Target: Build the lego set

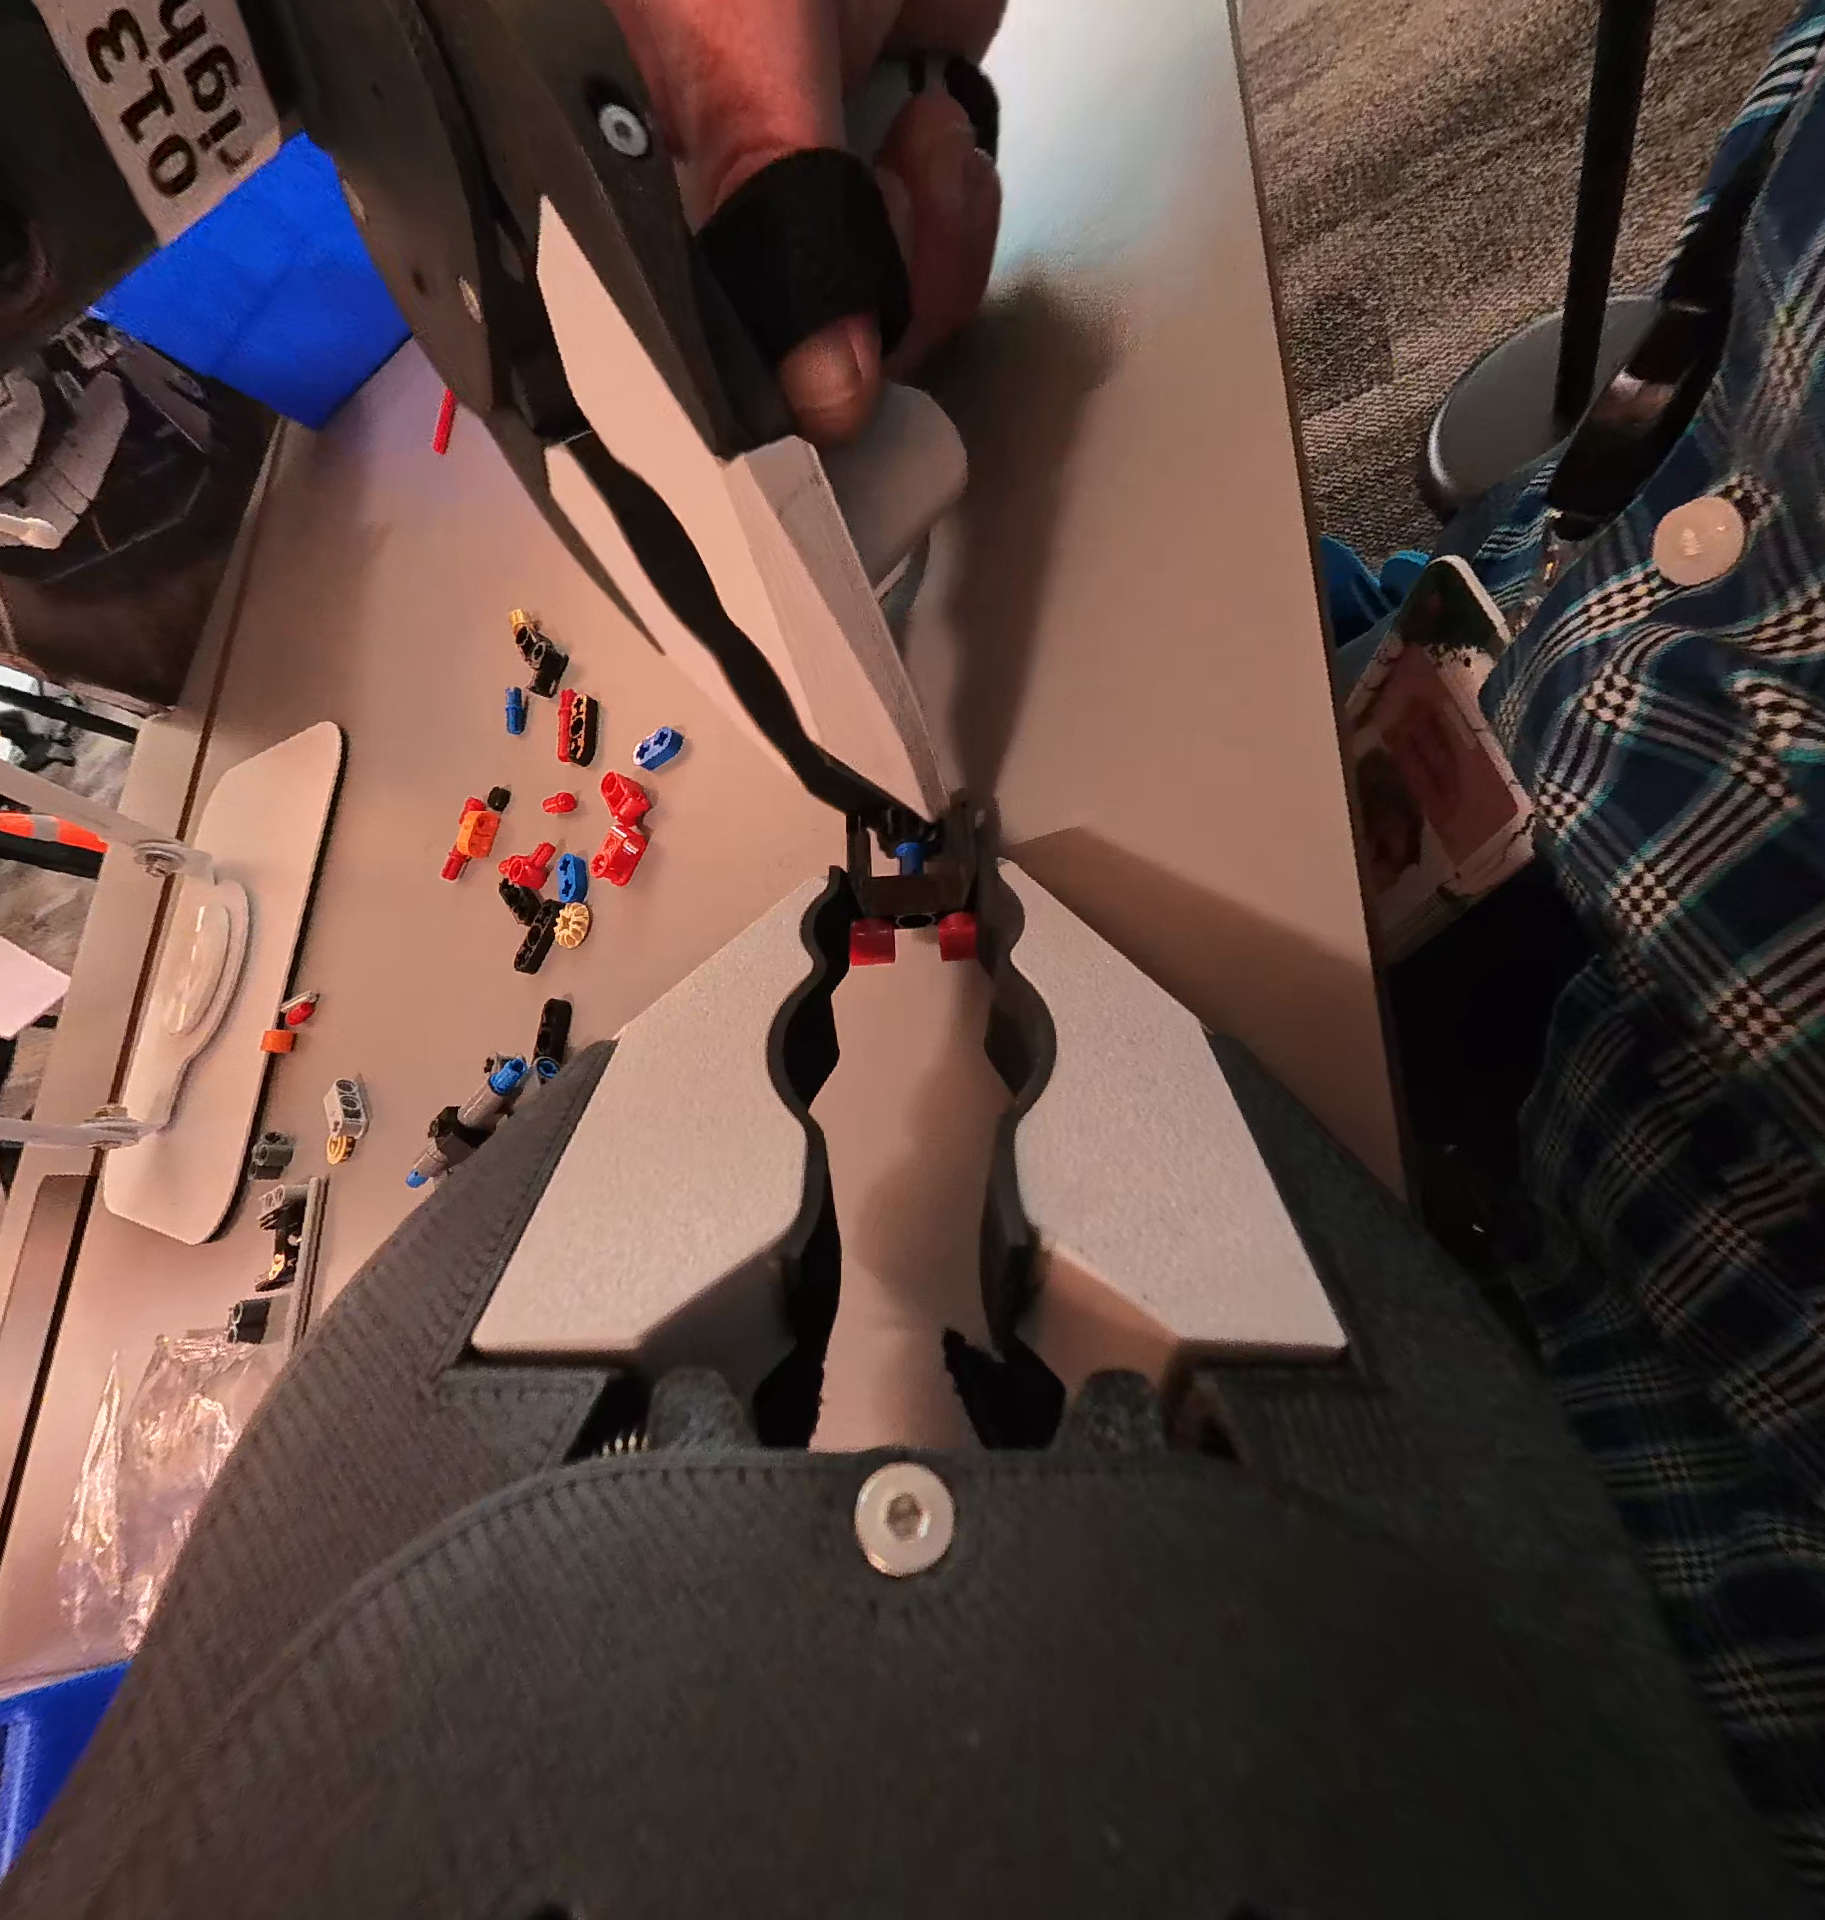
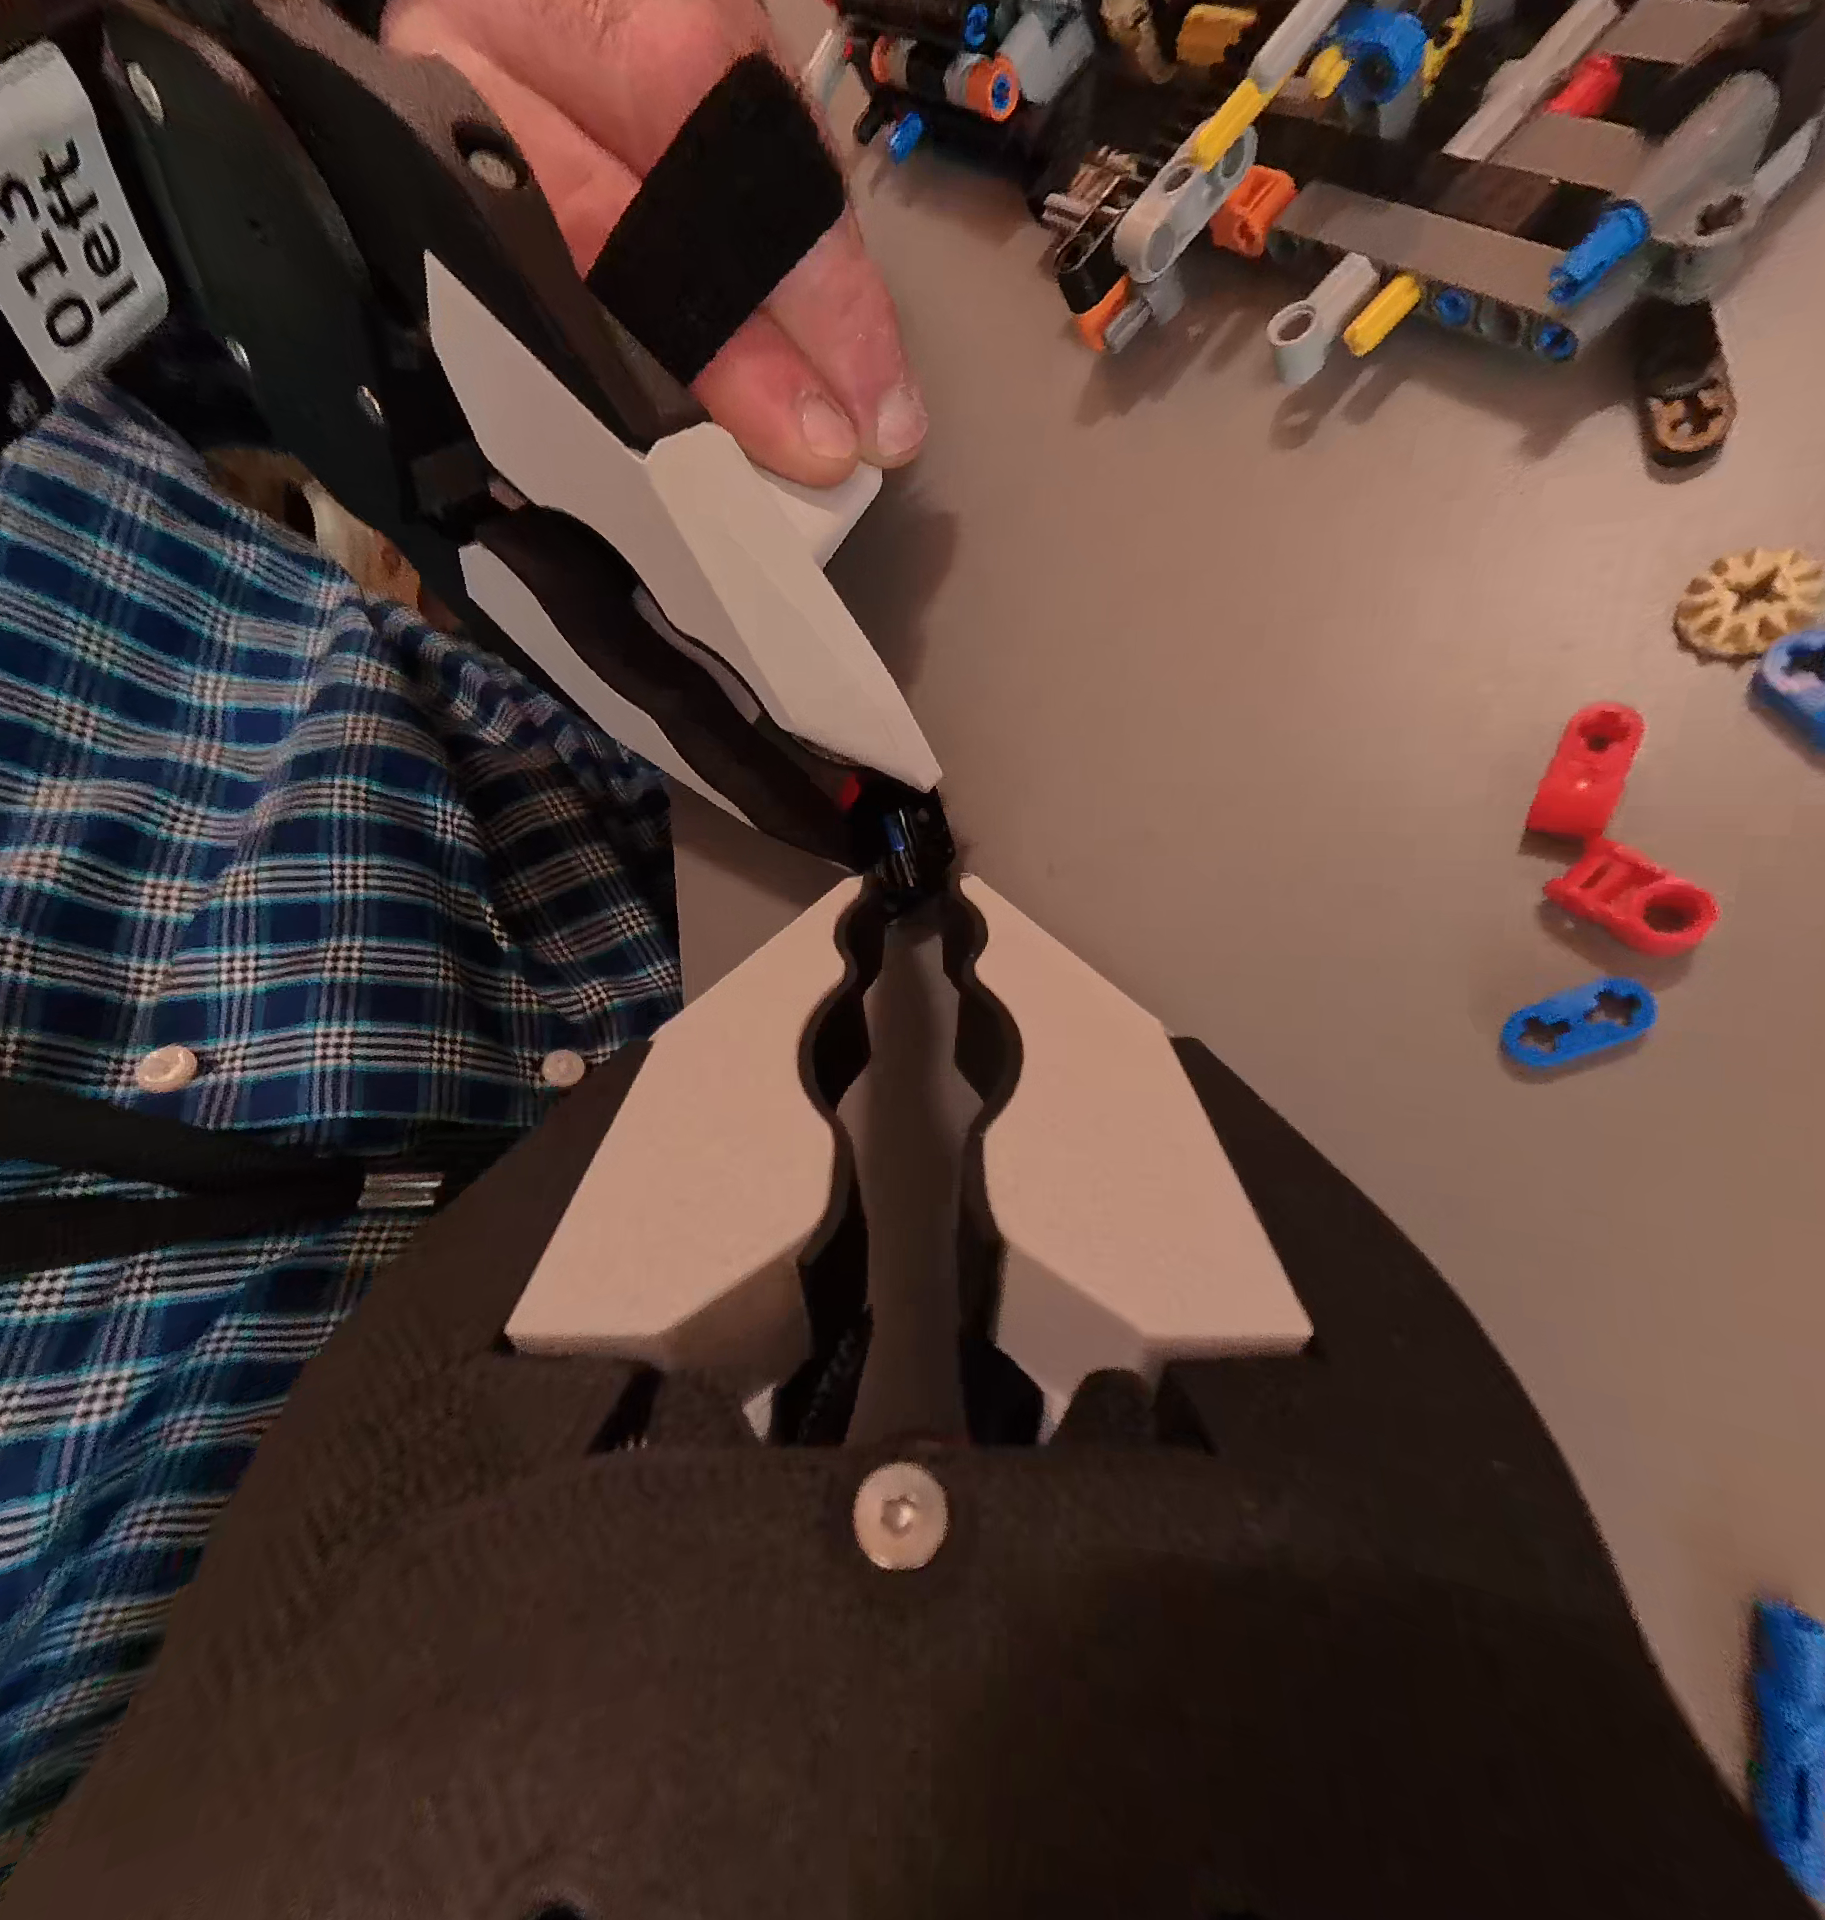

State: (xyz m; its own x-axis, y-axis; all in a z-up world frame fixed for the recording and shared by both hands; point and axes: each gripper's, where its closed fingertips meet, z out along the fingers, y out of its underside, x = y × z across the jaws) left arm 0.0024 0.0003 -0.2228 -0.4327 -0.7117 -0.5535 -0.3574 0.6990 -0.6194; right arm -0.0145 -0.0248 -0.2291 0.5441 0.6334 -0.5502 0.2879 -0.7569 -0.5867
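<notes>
- The left gripper (image 1: 913,914) is pinching a small black lego piece (image 1: 913,883) between the tips of its fingers (image 1: 1105,997); two red connectors are sticking out of the piece toward the camera and a blue pin is standing up in its middle.
- The right gripper (image 2: 913,883) is closing its fingers (image 2: 1053,997) on the same small black assembly (image 2: 908,842) from the opposite side, so both pairs of tips are meeting on it, held in the air above the surface (image 1: 1147,675).
- In the left wrist view the other gripper is reaching in from the upper left, its tips touching the far side of the piece; in the right wrist view the other gripper is likewise coming in from the upper left.
- Loose parts (image 1: 565,810) in red, blue, black and orange, with a tan gear among them, are lying scattered on the surface to the left of the fingers, well apart from the held piece.
- A blue bin (image 1: 264,291) is standing at the far end of the surface; what it is holding cannot be seen.
- A clear plastic bag (image 1: 149,1475) is lying near the surface edge.
- A large, partly built model (image 2: 1407,197) in grey, black, yellow and blue is resting on the surface beyond the right gripper, with red and blue connectors (image 2: 1604,831) and a tan gear (image 2: 1749,603) beside it.
- A hand (image 2: 700,208) with a black strap across its fingers is gripping the left gripper's handle; a person's plaid shirt (image 2: 264,831) is close behind.
</notes>
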